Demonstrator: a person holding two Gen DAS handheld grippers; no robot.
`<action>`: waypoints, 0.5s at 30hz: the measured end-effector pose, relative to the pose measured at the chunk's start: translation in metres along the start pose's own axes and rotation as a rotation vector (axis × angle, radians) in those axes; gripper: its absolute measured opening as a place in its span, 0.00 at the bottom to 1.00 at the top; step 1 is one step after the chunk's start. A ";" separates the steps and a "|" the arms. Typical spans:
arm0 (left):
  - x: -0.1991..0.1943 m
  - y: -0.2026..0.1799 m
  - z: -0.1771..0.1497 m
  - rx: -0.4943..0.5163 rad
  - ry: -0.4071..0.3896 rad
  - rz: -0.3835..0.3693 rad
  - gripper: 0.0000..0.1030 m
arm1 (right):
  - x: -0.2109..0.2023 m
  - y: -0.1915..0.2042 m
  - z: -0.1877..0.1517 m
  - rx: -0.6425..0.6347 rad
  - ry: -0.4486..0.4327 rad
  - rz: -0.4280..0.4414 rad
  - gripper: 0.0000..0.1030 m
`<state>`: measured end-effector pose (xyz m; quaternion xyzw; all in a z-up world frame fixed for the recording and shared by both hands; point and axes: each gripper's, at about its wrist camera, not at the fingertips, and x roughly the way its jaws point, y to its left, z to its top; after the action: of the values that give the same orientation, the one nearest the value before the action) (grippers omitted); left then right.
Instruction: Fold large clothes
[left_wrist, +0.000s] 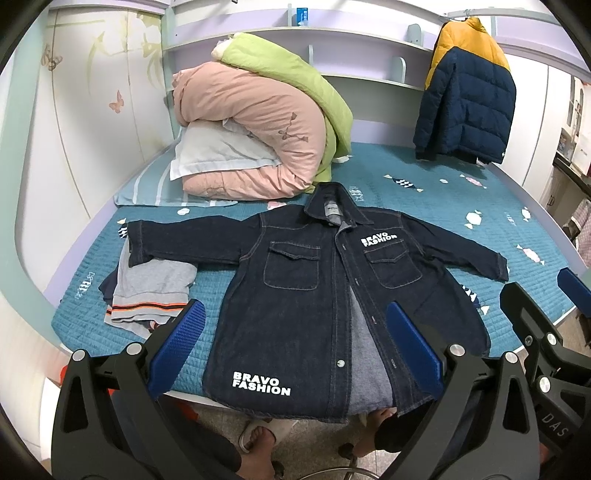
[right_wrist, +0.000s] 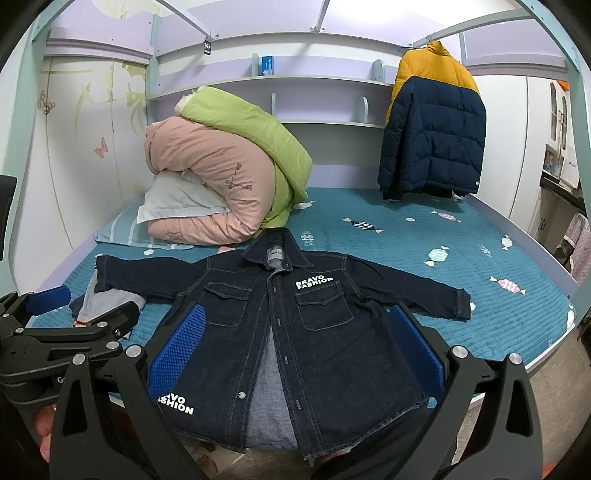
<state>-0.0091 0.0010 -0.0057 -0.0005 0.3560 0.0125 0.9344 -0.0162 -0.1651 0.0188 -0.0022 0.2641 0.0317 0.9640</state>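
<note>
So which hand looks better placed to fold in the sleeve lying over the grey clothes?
Probably the left. The left gripper hangs open nearer that sleeve and the grey clothes; the right gripper sits further towards the jacket's other side.

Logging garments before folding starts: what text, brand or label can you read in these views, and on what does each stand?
"BRAVO FASHION": white print above a chest pocket of the denim jacket.
"BRAVO FASHION": white print near the jacket's hem, on the opposite front panel.
"DAS": partial letters on the right gripper.
Collar tag: too small to read.
Blue box on the shelf: unreadable.
</note>
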 end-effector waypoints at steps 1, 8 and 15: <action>-0.001 -0.001 0.000 0.001 0.000 0.002 0.95 | -0.001 -0.002 0.000 0.002 -0.001 0.002 0.93; -0.005 -0.007 0.001 -0.001 0.017 -0.014 0.95 | -0.002 -0.004 -0.002 0.011 0.002 0.014 0.93; 0.008 -0.004 0.009 -0.002 0.043 -0.016 0.95 | 0.007 0.002 0.001 0.001 0.023 0.022 0.93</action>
<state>0.0030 -0.0027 -0.0049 -0.0047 0.3761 0.0053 0.9265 -0.0094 -0.1626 0.0162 0.0009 0.2751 0.0423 0.9605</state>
